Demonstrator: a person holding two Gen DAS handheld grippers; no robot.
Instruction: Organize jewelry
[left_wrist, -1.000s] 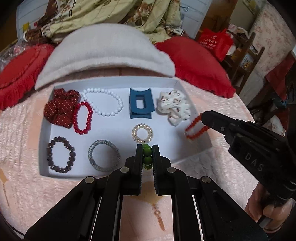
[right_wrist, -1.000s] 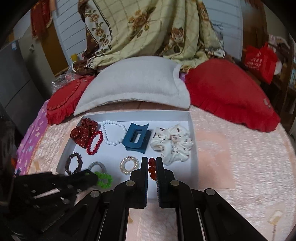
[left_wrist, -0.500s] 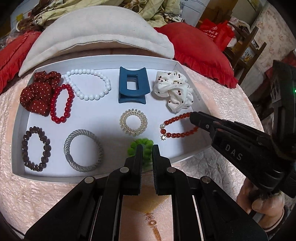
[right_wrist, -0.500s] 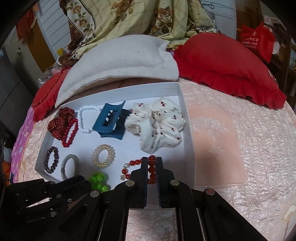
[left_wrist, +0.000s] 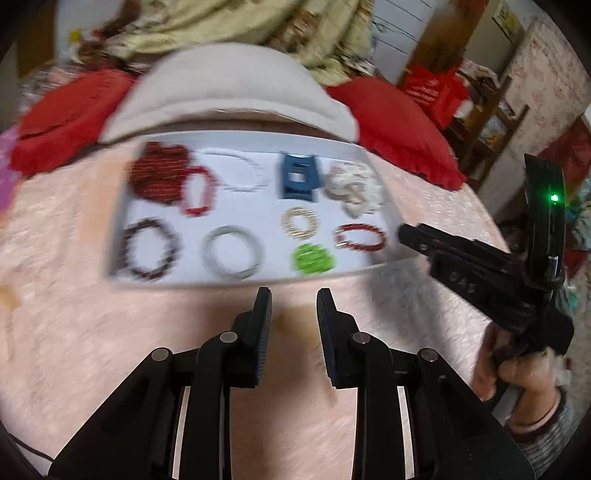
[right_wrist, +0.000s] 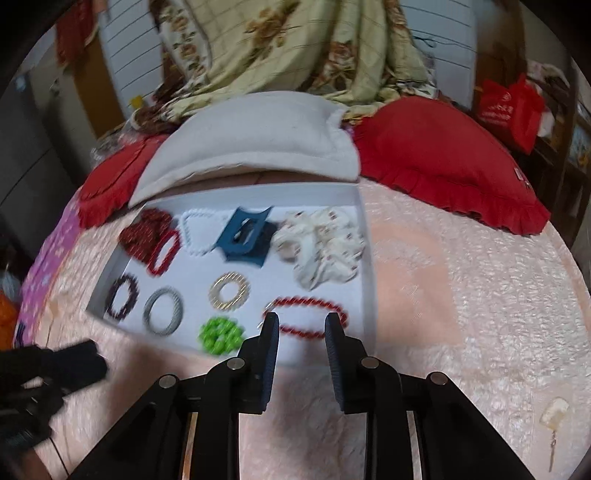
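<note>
Jewelry lies spread in a shallow white tray (right_wrist: 364, 236) on a bed covered with a pale pink, bubbly-textured spread (right_wrist: 461, 314). Along the tray's far row sit a dark red dotted fabric scrunchie (right_wrist: 142, 230), a glossy red bead bracelet (right_wrist: 162, 253), a white bead bracelet (right_wrist: 195, 232), a squarish blue plastic hair claw (right_wrist: 245, 236) and a crumpled white scrunchie with small dark spots (right_wrist: 321, 247). The near row holds a dark brown bead bracelet (right_wrist: 122, 299), a grey woven bangle (right_wrist: 162, 310), a pale coiled hair tie (right_wrist: 229, 291), a bunched green bead bracelet (right_wrist: 219, 336) and an orange-red bead bracelet (right_wrist: 306, 321) lying flat as a long oval.

Both pairs of tongs are opening, with nothing between their ribbed black pads. The right tongs (right_wrist: 301, 325) hang over the tray's near edge, their tips overlapping the orange-red bracelet in the right wrist view (whether they touch it cannot be told). The left tongs (left_wrist: 293, 301) are above the bedspread, just short of the tray's near wall.

Motion blur smears the tray in the left wrist view, so single beads are hard to make out. A hand (left_wrist: 513, 373) gripping the right tool is cut off at the frame's edge. Behind the tray lie a beige pillow (right_wrist: 255, 136), red frilled cushions (right_wrist: 443, 162) and a floral quilt (right_wrist: 288, 48).
</note>
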